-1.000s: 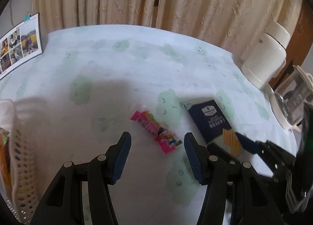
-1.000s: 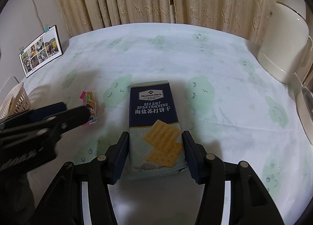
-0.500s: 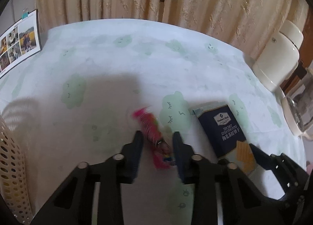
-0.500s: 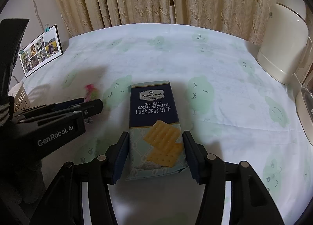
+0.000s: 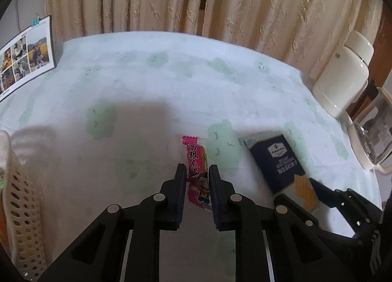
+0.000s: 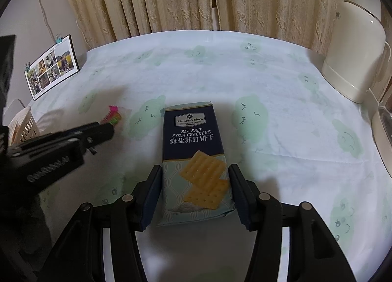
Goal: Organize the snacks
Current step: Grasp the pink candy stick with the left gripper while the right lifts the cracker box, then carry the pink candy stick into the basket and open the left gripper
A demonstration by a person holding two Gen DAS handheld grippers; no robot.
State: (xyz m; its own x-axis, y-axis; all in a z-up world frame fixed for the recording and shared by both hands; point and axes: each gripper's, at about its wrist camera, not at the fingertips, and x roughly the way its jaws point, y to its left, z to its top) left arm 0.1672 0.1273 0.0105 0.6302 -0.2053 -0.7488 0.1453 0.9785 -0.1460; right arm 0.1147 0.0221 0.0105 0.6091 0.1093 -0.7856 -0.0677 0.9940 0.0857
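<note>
Pink candy packet | left gripper clamps | label readable left-wrist only

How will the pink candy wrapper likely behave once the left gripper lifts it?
The pink wrapper looks thin and flat, so probably very light. Its crimped far end pokes past the left gripper, so it may droop. The glossy film could slip, though the jaws look closed on its middle.
</note>
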